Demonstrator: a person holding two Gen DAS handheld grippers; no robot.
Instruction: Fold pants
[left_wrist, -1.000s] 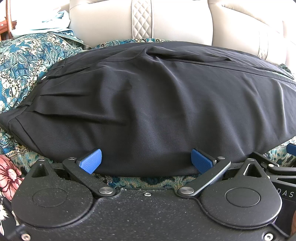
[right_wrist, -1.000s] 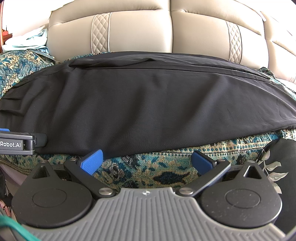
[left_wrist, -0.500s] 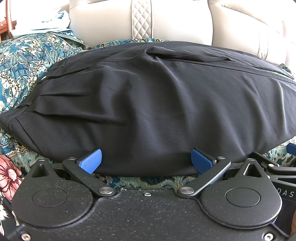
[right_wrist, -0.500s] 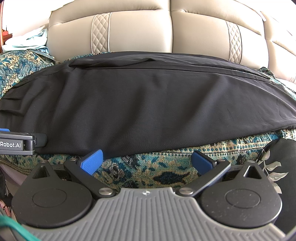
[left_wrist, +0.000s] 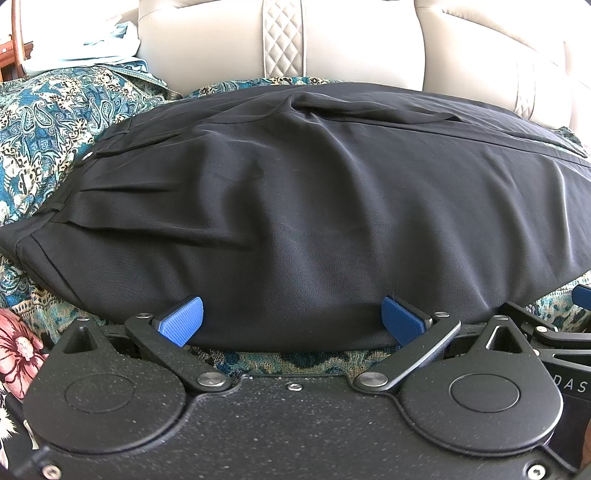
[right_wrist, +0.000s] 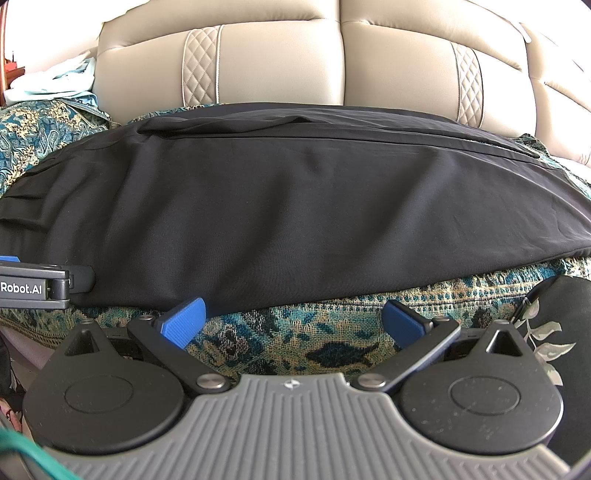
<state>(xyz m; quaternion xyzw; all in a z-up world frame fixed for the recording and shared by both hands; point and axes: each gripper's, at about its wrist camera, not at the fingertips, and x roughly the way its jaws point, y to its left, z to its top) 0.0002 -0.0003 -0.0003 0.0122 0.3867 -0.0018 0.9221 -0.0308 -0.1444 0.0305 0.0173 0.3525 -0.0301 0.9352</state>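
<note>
A: Biggest first. What carries everything?

B: Beige leather sofa (right_wrist: 280, 66) with quilted diamond strips on the backrest. Its seat is covered by a teal and cream paisley woven throw (right_wrist: 280, 332).

A: The garment?

B: Black lightweight fabric pants (left_wrist: 314, 206) lie flat on the throw and fill most of both views. Long axis runs left to right, parallel to the backrest. Pleated waistband end points left, legs run off to the right. A lengthwise seam line runs along the far side, near the backrest.

A: Anything else on the seat?

B: Pale blue crumpled cloth (left_wrist: 96, 48) at far left, on the throw, well apart from the waistband. A black cushion with a pale leaf print (right_wrist: 550, 325) sits at the right edge of the right wrist view.

A: Left gripper?

B: Left gripper (left_wrist: 291, 321) is spread wide, blue ribbed pads (left_wrist: 181, 323) at the near hem of the pants, overlapping the fabric edge. Nothing pinched.

A: Right one?

B: Right gripper (right_wrist: 291, 321) is also spread wide and holds nothing. It sits over bare throw just short of the hem; its left pad reaches the fabric edge.
</note>
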